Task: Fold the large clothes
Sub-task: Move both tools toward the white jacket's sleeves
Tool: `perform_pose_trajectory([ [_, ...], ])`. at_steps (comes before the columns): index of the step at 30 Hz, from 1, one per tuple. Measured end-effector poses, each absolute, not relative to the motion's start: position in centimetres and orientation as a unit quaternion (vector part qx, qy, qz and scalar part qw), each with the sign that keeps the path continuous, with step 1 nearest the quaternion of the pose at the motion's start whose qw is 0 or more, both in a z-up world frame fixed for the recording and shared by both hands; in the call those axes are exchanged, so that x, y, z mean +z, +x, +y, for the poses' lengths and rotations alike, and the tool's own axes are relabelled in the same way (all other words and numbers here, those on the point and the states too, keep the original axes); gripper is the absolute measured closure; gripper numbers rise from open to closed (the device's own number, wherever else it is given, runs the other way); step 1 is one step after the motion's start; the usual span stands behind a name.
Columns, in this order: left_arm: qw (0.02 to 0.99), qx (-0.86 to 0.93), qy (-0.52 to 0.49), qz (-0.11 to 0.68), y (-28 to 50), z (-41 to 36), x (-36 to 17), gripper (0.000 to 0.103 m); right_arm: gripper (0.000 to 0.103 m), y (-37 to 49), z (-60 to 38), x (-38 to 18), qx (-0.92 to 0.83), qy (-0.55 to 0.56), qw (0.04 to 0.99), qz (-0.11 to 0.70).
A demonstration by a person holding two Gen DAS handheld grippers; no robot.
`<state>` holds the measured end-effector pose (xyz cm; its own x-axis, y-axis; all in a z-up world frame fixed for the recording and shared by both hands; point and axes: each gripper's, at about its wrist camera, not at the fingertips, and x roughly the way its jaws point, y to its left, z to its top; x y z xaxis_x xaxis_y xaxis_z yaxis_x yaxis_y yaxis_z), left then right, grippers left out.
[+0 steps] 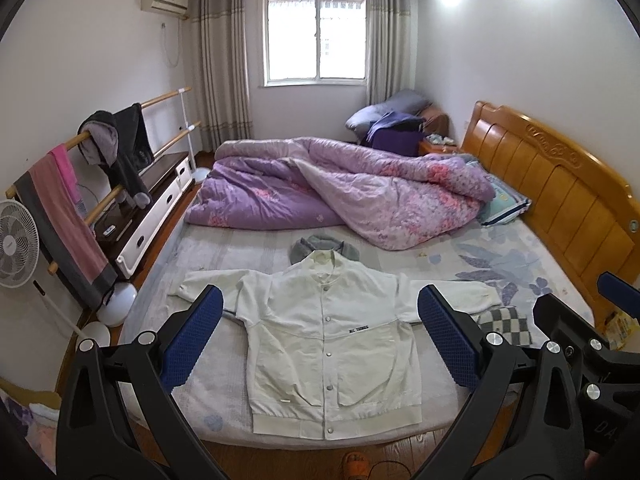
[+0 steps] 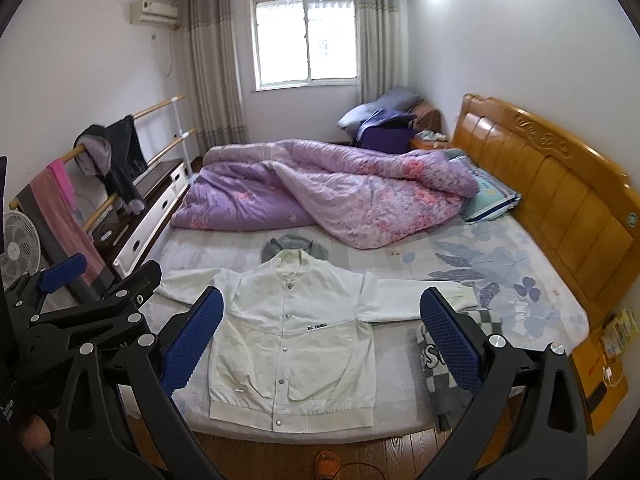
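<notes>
A white snap-button jacket [image 1: 328,344] lies flat, front up, sleeves spread, on the near side of the bed; it also shows in the right wrist view [image 2: 292,344]. My left gripper [image 1: 320,332] is open and empty, held above the bed's near edge, its blue pads [image 1: 192,336] framing the jacket. My right gripper [image 2: 320,336] is open and empty too, beside the left one, which shows at the left of its view [image 2: 80,300]. The right gripper shows at the right edge of the left wrist view [image 1: 592,344].
A grey garment [image 1: 320,246] lies behind the jacket's collar. A checkered grey cloth [image 2: 444,364] lies by the right sleeve. A purple quilt [image 1: 340,188] is heaped at the far side. A wooden headboard [image 1: 560,184] stands right; a clothes rack [image 1: 100,168] and fan [image 1: 16,244] stand left.
</notes>
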<state>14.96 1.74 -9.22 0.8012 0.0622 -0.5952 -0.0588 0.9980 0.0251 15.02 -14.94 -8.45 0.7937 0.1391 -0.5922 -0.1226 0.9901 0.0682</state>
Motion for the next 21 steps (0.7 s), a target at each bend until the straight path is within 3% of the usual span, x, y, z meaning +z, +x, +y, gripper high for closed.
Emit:
perform_pose_trajectory([
  [10, 0.922, 0.085, -0.016, 0.376, 25.1, 2.1, -12.5, 0.005, 0.008, 26.6, -14.4, -12.0, 0.141, -0.006, 0.923, 0.358],
  [21, 0.881, 0.120, -0.061, 0.453, 32.2, 9.7, -19.6, 0.005, 0.008, 35.9, -8.1, -18.8, 0.191, -0.022, 0.881, 0.433],
])
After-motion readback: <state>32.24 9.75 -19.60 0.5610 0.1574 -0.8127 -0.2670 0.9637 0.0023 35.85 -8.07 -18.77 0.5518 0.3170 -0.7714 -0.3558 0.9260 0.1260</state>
